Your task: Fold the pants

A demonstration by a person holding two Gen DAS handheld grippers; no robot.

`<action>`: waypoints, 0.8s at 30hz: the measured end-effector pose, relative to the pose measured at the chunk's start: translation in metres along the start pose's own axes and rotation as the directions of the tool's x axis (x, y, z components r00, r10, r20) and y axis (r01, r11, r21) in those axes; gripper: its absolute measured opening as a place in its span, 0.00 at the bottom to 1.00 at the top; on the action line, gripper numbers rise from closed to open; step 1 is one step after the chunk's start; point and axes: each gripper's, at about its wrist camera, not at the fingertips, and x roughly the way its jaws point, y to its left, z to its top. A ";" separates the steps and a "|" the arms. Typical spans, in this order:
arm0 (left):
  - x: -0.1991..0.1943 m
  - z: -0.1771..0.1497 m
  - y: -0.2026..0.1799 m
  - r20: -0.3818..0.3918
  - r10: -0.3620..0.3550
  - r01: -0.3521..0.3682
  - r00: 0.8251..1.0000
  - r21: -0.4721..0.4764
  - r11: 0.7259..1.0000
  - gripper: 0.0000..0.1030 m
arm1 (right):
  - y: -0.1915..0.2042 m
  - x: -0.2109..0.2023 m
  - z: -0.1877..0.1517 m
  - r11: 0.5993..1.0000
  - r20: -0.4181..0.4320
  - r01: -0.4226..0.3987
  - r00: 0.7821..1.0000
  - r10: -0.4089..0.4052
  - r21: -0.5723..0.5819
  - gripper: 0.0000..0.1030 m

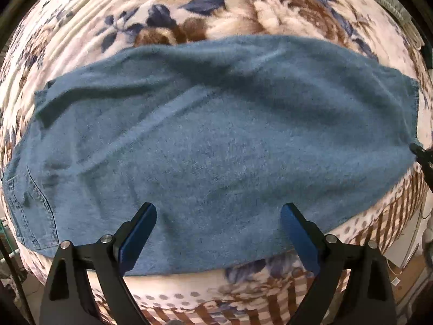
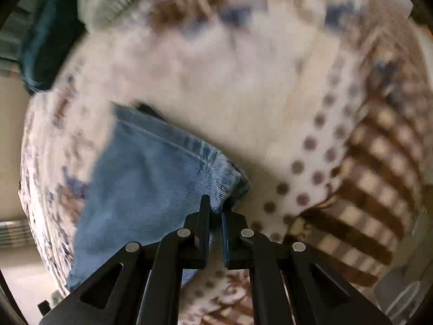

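**A:** Left gripper hangs over the near edge of the pants, fingers spread wide, holding nothing. Where's the denim?

**B:** Flat across the floral blanket. Right gripper has its fingers pinched tight on the hem corner of the pants.
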 end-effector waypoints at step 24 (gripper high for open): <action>0.056 0.011 -0.042 0.169 -0.032 0.042 0.985 -0.056 0.998 1.00 | -0.010 0.061 -0.020 0.797 0.113 -0.589 0.808 0.578 0.136 0.08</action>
